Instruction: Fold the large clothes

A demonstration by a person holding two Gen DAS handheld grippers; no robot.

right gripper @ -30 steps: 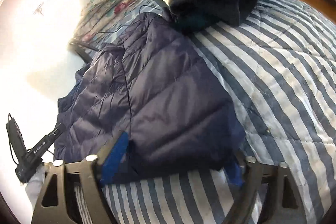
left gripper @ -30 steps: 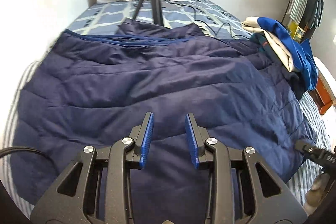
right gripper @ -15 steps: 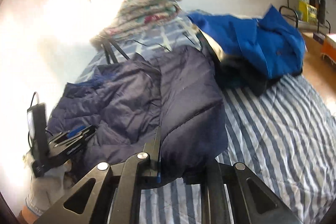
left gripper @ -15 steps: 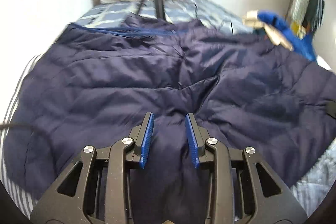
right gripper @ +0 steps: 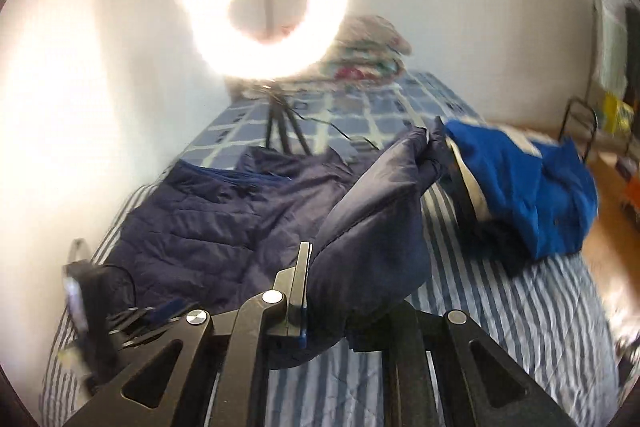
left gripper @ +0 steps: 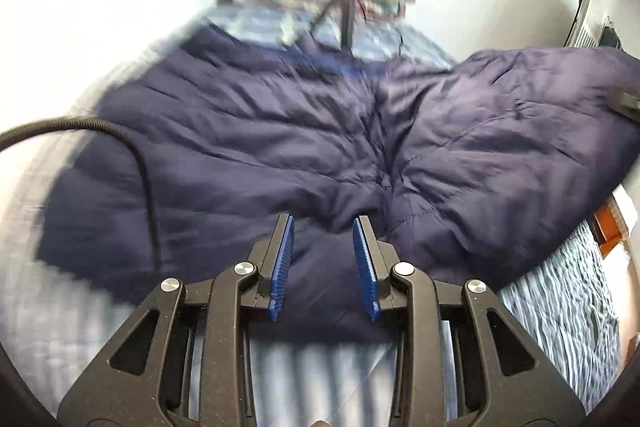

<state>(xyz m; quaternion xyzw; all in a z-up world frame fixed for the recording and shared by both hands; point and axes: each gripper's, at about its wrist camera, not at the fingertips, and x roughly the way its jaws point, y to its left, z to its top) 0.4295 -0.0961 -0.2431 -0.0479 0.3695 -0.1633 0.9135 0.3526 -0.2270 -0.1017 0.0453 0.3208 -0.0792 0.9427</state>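
A dark navy puffer jacket (left gripper: 240, 155) lies spread on the bed, collar toward the far wall. My left gripper (left gripper: 323, 219) is at the jacket's near hem. Its blue pads stand a little apart, with a roll of the fabric bunched between them. My right gripper (right gripper: 348, 279) is shut on the jacket's right side (right gripper: 376, 219) and holds that flap up off the bed, so it leans toward the middle. The fabric hides the right gripper's right finger. The left gripper (right gripper: 152, 311) shows blurred at the lower left of the right wrist view.
A pile of bright blue and other clothes (right gripper: 528, 195) sits on the striped bedspread (right gripper: 500, 307) to the right. A lit ring light (right gripper: 264, 15) on a tripod (right gripper: 280, 123) and a folded floral quilt (right gripper: 368, 47) stand at the bed's head. A black cable (left gripper: 136, 163) crosses the jacket's left side.
The right gripper's jaws closed on the jacket's right side, then rose and rolled, lifting that flap. The left gripper drew back toward the near hem, its pads the same distance apart.
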